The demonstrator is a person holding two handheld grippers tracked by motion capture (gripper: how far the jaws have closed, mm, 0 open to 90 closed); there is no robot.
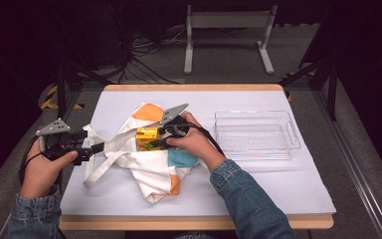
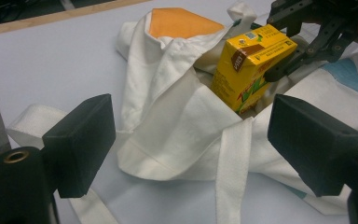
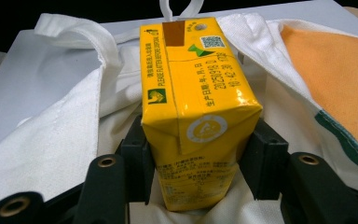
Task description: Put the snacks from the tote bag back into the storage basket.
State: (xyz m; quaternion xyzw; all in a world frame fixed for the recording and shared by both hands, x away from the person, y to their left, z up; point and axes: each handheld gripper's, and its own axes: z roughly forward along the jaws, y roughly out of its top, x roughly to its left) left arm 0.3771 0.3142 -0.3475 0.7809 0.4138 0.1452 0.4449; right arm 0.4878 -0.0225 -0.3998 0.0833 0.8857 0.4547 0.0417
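A yellow drink carton (image 3: 198,112) is clamped between the jaws of the right hand-held gripper (image 1: 165,137), held by its two narrow sides at the mouth of a white cloth tote bag (image 1: 146,154) lying crumpled on the tabletop (image 1: 258,186). Whether the carton is being taken out or put in cannot be told; a clear plastic tray (image 1: 256,135) stands well apart to the right. To do this step well, the carton is best moved straight along the line of the bag opening, so that its corners are not caught in the folds, while the cloth is kept from being dragged along. The left hand-held gripper (image 2: 186,144) is seen with its jaws spread wide and nothing between them, poised just above the bag's hem and a strap (image 2: 230,172). The right forearm is angled in from the lower right, with the hand curled over its gripper; the left hand is held low at the tabletop's left edge
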